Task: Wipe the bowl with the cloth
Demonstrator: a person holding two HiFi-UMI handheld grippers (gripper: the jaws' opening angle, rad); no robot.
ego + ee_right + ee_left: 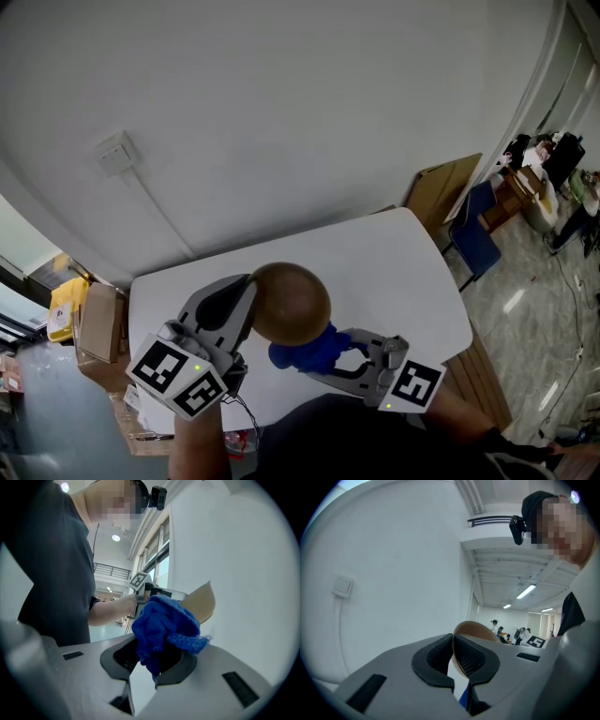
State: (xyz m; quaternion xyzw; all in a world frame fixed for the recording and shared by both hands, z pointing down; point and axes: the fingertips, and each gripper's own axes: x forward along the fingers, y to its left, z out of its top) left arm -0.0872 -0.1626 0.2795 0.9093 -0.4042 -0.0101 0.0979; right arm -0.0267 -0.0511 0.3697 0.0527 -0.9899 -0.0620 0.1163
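A brown bowl point(291, 302) is held up above the white table point(412, 272), its rounded underside facing the head camera. My left gripper point(251, 302) is shut on its rim; in the left gripper view the thin bowl point(474, 630) edge sits pinched between the black pads of the left gripper point(453, 654). My right gripper point(339, 354) is shut on a bunched blue cloth point(307, 354), which touches the bowl's lower right side. In the right gripper view the blue cloth point(164, 627) bulges out of the right gripper point(154, 660), with the tan bowl point(202, 603) just beyond it.
A white wall with a switch plate point(114, 153) and cable trunking rises behind the table. Cardboard boxes point(98, 323) and a yellow item stand on the floor at the left. A wooden board point(441, 192) and a blue chair point(473, 239) are off the table's right end.
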